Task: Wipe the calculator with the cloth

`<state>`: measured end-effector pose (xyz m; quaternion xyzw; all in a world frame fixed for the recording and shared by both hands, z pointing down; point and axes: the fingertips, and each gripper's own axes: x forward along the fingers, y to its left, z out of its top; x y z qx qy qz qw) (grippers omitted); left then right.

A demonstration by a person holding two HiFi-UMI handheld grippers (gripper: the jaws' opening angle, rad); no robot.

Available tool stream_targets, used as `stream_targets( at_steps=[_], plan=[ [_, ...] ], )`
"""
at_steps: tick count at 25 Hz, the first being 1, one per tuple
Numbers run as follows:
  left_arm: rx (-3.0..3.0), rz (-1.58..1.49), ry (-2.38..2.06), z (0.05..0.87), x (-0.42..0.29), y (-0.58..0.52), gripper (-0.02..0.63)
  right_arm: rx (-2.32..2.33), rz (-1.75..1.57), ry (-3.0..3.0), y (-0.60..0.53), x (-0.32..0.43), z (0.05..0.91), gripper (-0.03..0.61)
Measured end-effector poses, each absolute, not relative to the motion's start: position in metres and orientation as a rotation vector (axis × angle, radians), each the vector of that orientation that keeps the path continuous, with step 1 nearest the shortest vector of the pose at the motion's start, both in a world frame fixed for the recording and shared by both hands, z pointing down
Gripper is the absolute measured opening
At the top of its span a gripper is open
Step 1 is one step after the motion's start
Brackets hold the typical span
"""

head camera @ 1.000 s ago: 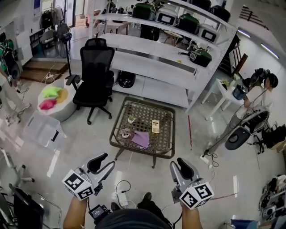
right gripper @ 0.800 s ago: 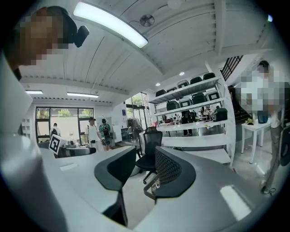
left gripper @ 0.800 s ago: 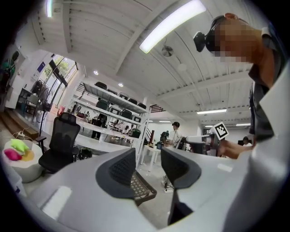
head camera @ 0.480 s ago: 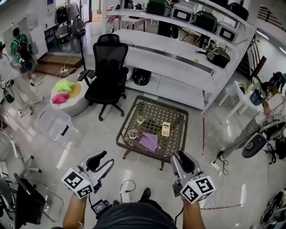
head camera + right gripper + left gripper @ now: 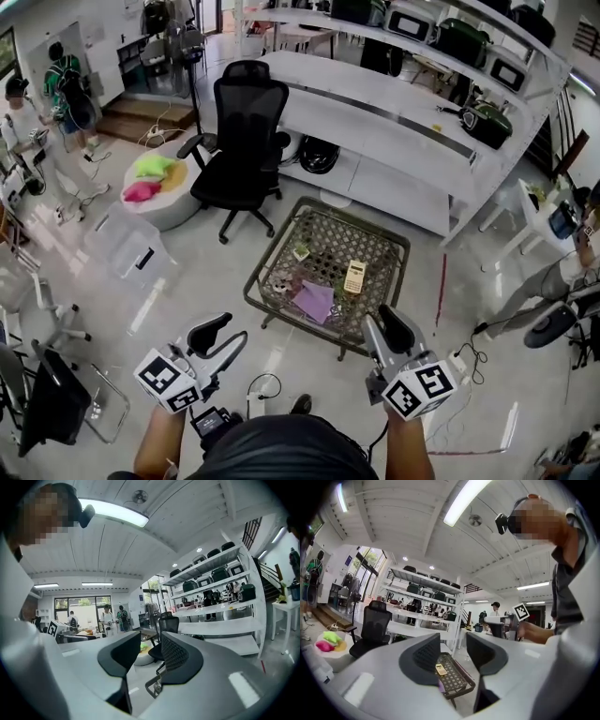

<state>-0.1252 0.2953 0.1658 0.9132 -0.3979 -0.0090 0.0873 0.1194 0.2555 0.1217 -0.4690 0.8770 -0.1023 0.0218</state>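
Grippers: two are shown, one in each hand, both low in the head view and well apart from the desk [image 5: 265, 302].
Left: the left gripper [image 5: 220, 339] is seen at the lower left of the head view. In its own view the jaws are held apart and released, with nothing between them. The calculator [image 5: 440, 669] is seen far off through the gap.
Right: the right gripper [image 5: 384, 330] is seen at the lower right, nearer the desk edge. In its own view the right gripper [image 5: 150, 654] is likewise released, its jaws parted and empty. One desk corner is seen beyond them.
Desk: one low desk with a woven top is placed on the floor.
Calculator: one calculator [image 5: 354, 277] is laid flat on the desk, right of centre.
Cloth: one purple cloth [image 5: 315, 302] is spread flat just beside the calculator, on its near left. Whether the two touch cannot be told.
Small items: two small items [image 5: 302, 251] are set on the left half of the desk. Their kind cannot be made out.
Chair: one black chair [image 5: 246, 141] is placed beyond the desk.
Cushions: two cushions [image 5: 150, 178], one green and one pink, are laid on a round stool left of the chair.
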Motion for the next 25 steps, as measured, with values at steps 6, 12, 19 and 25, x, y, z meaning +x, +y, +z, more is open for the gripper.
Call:
stream_targets(
  at_steps=[6, 12, 19, 25],
  plan=[
    [2.702, 0.004, -1.251, 0.166, -0.102, 0.283, 0.230, -1.397, -0.335, 2.727, 0.231, 0.146, 0.127, 0.118],
    [2.682, 0.046, -1.283, 0.173, -0.084, 0.266, 0.229, -1.356, -0.359, 2.725, 0.209, 0.166, 0.136, 0.118],
    [2.663, 0.078, -1.221, 0.184, -0.069, 0.242, 0.229, -1.383, -0.412, 2.695, 0.188, 0.183, 0.157, 0.118],
    [2.716, 0.070, -1.085, 0.191, -0.064, 0.191, 0.229, -1.515, -0.446, 2.635, 0.162, 0.184, 0.170, 0.118]
  ],
)
